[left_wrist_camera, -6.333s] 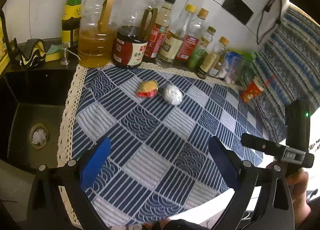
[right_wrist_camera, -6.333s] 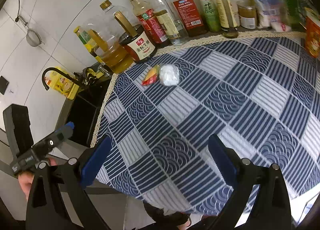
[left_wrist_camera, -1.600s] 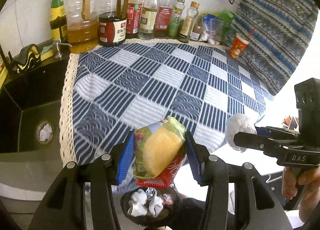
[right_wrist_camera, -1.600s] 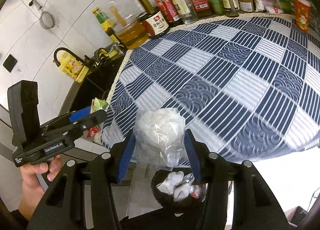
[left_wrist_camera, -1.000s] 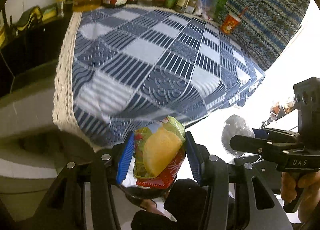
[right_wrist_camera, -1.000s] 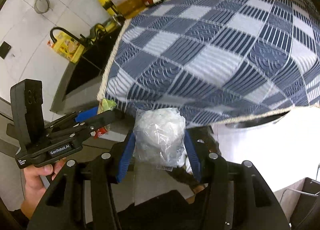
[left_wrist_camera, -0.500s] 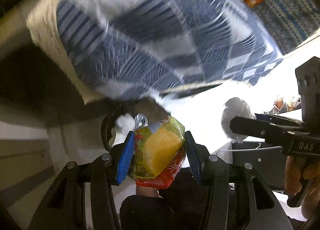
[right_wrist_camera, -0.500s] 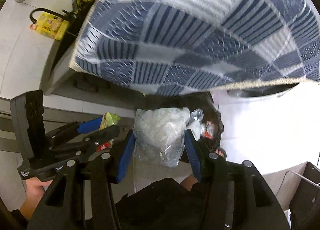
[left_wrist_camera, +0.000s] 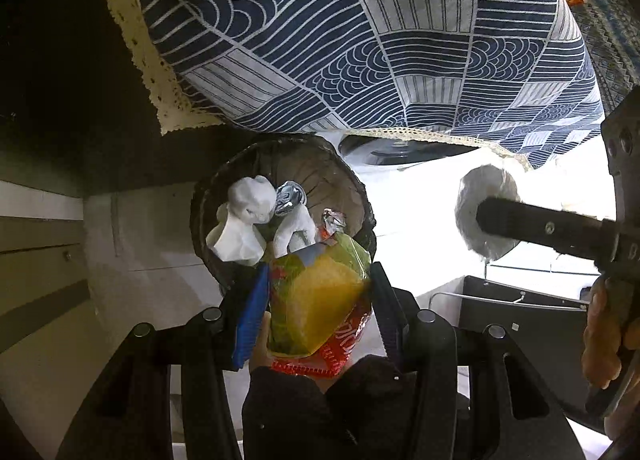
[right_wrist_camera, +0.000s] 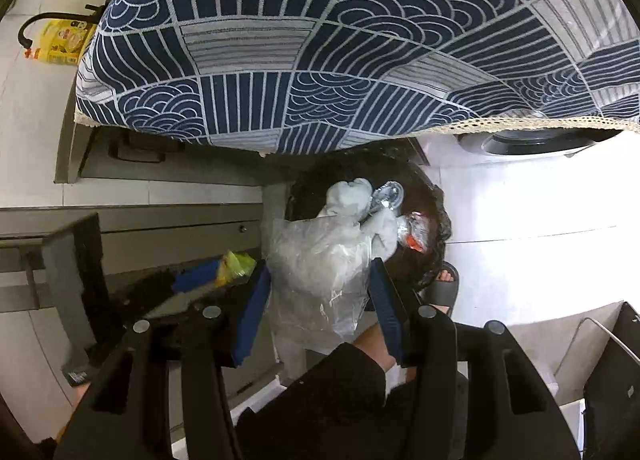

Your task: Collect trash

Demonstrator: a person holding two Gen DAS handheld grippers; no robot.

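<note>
Black-lined and round, the trash bin [left_wrist_camera: 362,195] sits on the floor below the hanging edge of your blue-and-white patterned tablecloth [left_wrist_camera: 360,39], already holding crumpled white tissues [left_wrist_camera: 244,215] and a scrap of silver foil [left_wrist_camera: 290,195]. At left, your left gripper [left_wrist_camera: 316,310] is clamped on a yellow, green and red snack wrapper [left_wrist_camera: 320,296], blue pads pressing both its sides, with the wrapper's top just over the bin's near rim. To the right in the same view, your right gripper [left_wrist_camera: 486,213] appears side-on, a pale wad pinched at its tip, well clear of the bin. From its own camera, the right gripper [right_wrist_camera: 318,296] has a crumpled clear plastic bag [right_wrist_camera: 320,272] between its blue pads, which touch the bag on both sides; the bag overlaps the bin's [right_wrist_camera: 436,215] left rim. A foot in a grey sandal [right_wrist_camera: 444,288] stands just beside the bin, and a white appliance [right_wrist_camera: 528,195] rises to the right.
</note>
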